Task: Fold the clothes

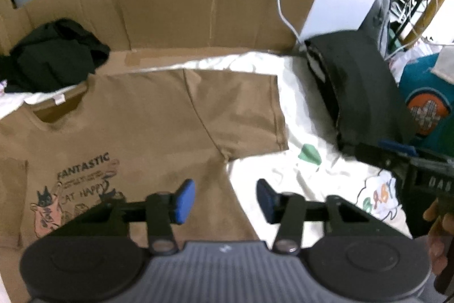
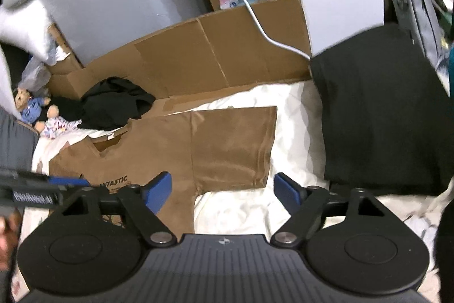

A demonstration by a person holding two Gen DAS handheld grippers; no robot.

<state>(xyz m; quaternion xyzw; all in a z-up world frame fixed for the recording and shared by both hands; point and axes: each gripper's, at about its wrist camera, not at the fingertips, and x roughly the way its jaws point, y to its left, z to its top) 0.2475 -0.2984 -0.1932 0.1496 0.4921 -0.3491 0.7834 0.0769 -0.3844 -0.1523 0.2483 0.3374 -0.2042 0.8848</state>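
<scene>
— Blue pads first. How does the left gripper [image 1: 225,199] stand?

— Its jaws are parted with a clear gap, nothing between them. The gripper hangs over the side edge of the brown T-shirt [image 1: 136,138], one blue pad above the cloth, the other above the white sheet [image 1: 283,181]. Whether either pad touches the fabric cannot be told.

— And the right gripper [image 2: 222,192]?

— Spread wide as well, and holding nothing. Through its gap show the shirt's armpit corner and the lower hem of the sleeve [image 2: 232,146].

— Position of the garment?

— Laid flat, print side up, on the white sheet, collar toward the far left. The chest print reads "FANTASTIC" with cartoon cats beneath. The one sleeve in view lies spread flat to the right, away from the body of the shirt.

— Surroundings?

— A crumpled black garment [image 1: 51,56] sits just beyond the collar, on flattened cardboard [image 1: 198,7] that stands up behind the sheet. A folded black item [image 2: 380,115] rests at the sheet's right side. A white cable [image 2: 249,10] runs down over the cardboard. Two small teddy bears [image 2: 39,112] lie at the far left in the right wrist view. The sheet itself carries a small green mark and coloured lettering — too blurred to read.
</scene>
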